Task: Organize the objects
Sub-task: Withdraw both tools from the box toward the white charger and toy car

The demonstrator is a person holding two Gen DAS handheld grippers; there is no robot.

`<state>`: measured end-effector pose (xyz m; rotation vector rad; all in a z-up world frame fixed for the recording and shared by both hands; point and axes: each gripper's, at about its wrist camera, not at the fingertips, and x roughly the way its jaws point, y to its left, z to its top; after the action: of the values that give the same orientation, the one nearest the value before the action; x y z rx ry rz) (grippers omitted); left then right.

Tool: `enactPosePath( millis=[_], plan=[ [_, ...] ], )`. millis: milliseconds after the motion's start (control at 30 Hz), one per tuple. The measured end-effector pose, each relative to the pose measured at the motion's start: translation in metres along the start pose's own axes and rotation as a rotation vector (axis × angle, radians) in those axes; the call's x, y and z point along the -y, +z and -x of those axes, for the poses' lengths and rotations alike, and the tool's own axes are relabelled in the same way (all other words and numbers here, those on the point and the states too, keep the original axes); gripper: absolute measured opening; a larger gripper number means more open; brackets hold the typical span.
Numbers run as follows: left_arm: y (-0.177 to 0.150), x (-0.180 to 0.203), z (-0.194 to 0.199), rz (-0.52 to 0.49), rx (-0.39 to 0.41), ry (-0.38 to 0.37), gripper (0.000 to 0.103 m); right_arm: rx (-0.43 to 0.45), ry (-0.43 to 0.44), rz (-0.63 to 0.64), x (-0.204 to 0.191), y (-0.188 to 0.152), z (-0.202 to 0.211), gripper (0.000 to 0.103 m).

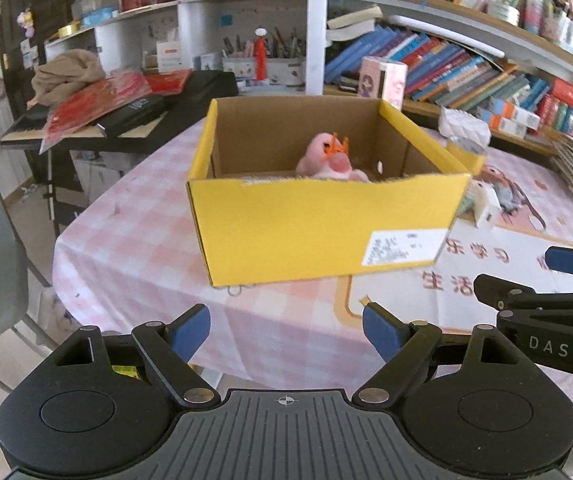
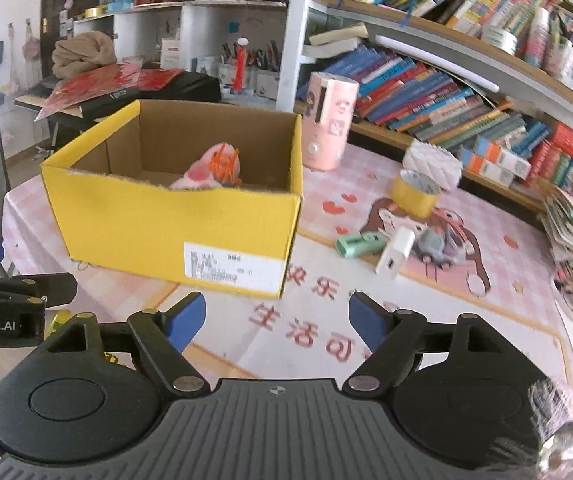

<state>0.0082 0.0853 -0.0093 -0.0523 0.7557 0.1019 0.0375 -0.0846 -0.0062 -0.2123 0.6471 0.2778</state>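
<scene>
Now both claws hang empty: the left gripper (image 1: 286,330) and right gripper (image 2: 276,322) have their jaws spread apart, nothing between them, short of the yellow box (image 2: 174,224). Inside the box sits the pink plush toy (image 2: 214,170), already stowed. Right of the box, the green case (image 2: 360,244) and white charger (image 2: 396,254) lie loose, likely next.

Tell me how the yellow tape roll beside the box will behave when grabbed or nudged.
The yellow tape roll looks rigid and hollow, so probably light. It sits tilted against the white quilted pouch, so a nudge may set it rolling. Its glossy band may slip.
</scene>
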Motion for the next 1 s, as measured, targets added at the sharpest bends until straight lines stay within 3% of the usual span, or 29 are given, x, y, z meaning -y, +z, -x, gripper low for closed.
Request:
enactPosePath(
  millis=[500, 1000],
  plan=[
    [-0.02, 0.028, 0.005, -0.108, -0.043, -0.12, 0.087, -0.063, -0.112, -0.113, 0.018, -0.037, 0.027, 0.083],
    [-0.012, 0.07, 0.0, -0.221, -0.029, -0.23, 0.087, -0.075, -0.239, -0.205, 0.055, -0.053, 0.044, 0.086]
  ],
)
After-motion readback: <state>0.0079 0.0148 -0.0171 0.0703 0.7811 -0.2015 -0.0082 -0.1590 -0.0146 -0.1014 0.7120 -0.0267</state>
